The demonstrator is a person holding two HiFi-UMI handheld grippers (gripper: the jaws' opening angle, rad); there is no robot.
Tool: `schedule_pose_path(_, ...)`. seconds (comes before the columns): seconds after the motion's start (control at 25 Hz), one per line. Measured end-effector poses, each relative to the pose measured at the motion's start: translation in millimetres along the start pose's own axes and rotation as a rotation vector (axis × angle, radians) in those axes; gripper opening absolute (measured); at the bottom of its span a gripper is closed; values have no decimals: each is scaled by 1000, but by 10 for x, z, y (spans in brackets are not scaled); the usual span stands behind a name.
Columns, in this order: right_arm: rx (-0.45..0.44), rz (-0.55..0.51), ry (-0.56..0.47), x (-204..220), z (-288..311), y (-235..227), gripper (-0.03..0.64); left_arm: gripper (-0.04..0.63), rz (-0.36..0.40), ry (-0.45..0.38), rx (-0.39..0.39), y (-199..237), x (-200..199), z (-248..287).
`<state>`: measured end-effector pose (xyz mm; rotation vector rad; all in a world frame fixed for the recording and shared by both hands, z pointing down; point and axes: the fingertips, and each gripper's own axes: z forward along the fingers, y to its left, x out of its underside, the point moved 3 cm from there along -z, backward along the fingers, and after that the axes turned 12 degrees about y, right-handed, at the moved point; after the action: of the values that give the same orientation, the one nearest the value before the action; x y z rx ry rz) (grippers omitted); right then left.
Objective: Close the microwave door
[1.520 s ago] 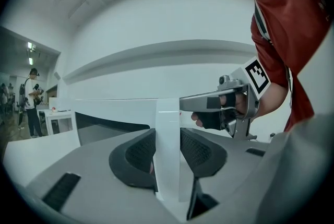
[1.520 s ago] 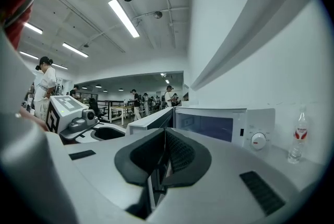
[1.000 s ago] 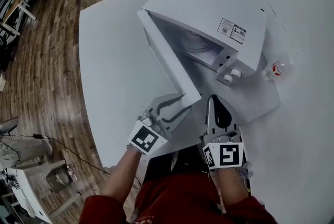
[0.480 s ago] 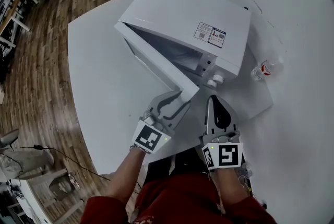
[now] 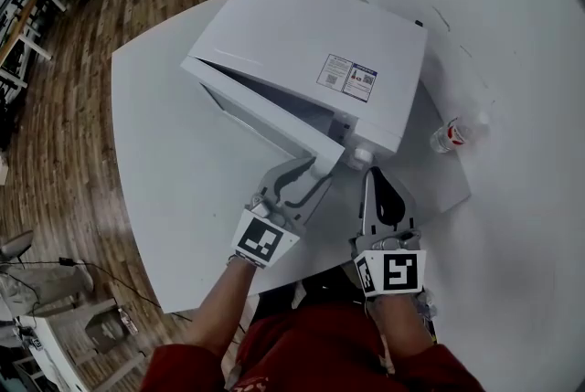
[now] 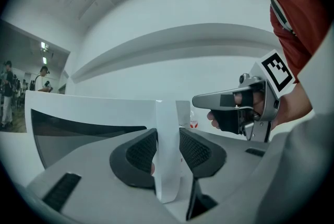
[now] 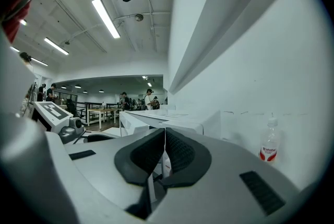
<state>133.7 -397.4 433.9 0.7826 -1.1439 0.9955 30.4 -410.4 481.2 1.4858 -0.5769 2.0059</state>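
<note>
A white microwave (image 5: 302, 43) is seen on the white bench (image 5: 174, 171), set at an angle, with a printed sticker (image 5: 347, 77) on its top panel. Its door (image 5: 274, 121) is hinged at the far left corner and is left ajar by a narrow wedge, so the task's thing lies just short of the front face. Only a thin dark slit of the cavity is shown in the head view, and whether anything is inside it cannot be told. The free edge of the door is gripped by the left gripper (image 5: 315, 171). In the left gripper view the white edge stands upright between the two black ribbed pads (image 6: 141, 152), which are pressed against it from either side, so the jaws are held about half apart by the door's thickness. The right gripper (image 5: 373, 173) is held level just beside the left one, its tip near the round knob (image 5: 363, 157) at the front right corner of the microwave, though contact cannot be made out. Its jaws are brought fully together with nothing between them — the right gripper view shows the two pads meeting along a thin line. To the right of the microwave, well apart from both grippers, a small clear bottle (image 5: 450, 136) with a white cap and a red label is set on the bench; it is seen standing upright in the right gripper view, and what it holds cannot be judged. Beyond the bench a wooden floor (image 5: 73, 107) is visible.
</note>
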Motion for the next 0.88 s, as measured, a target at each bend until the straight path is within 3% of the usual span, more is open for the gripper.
schedule_pose_path(0.52, -3, 8, -13, -78, 135, -264, 23, 147, 5, -27, -18, 107, -129, 309)
schedule_pose_path(0.8, -10, -1, -9, -71, 150, -253, 23, 147, -28, -21, -29, 154, -136, 455)
schedule_pose_path(0.88, -8, -3, -13, -87, 151, -271, 23, 147, -4, -17, -25, 171, -174, 474)
